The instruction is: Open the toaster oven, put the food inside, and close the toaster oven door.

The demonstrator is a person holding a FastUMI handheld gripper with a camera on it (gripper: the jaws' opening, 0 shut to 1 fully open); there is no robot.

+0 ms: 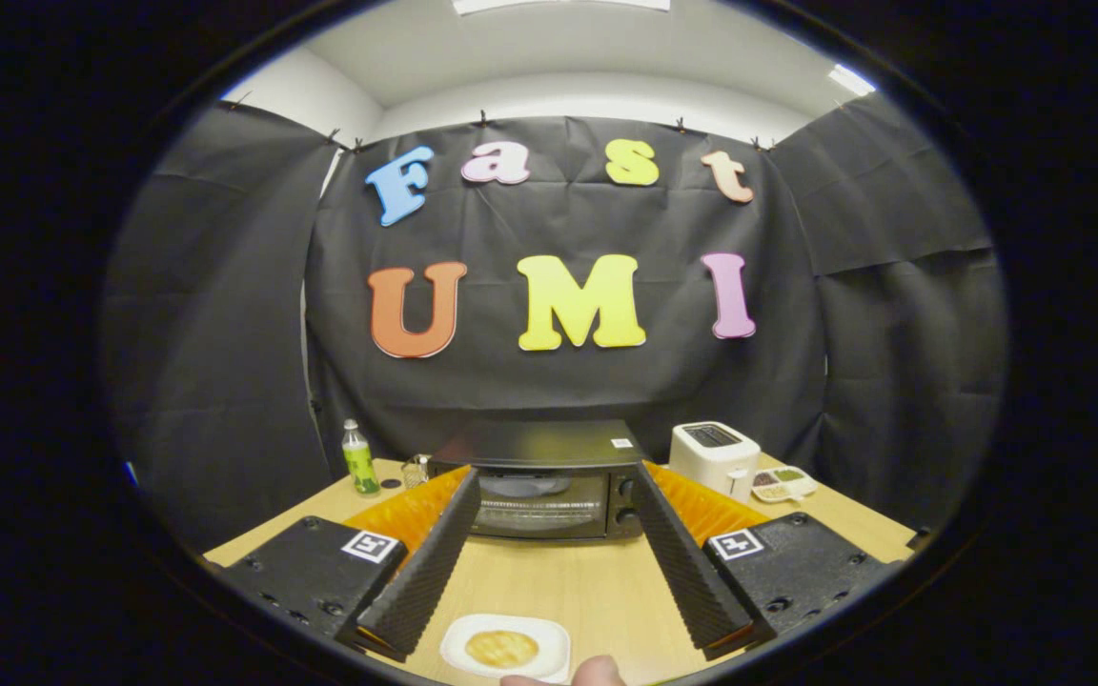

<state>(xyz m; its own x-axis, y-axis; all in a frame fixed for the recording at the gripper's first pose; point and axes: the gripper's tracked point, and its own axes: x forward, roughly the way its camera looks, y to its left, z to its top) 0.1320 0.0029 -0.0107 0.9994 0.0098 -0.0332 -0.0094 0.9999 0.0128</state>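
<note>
Table carries the toaster oven at its far side, door closed. White toaster just right of the oven, green bottle left of it. Food on a white plate lies on the near side, well apart from the oven. Claw spread wide, empty, level, aimed straight at the oven; door comes first, I judge.

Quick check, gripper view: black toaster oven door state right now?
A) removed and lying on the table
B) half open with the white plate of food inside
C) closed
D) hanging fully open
C: the black toaster oven shows its glass door upright and flush with the front, beyond the open gripper, while the round golden food sits on its white plate on the wooden table, between the fingers.
</note>
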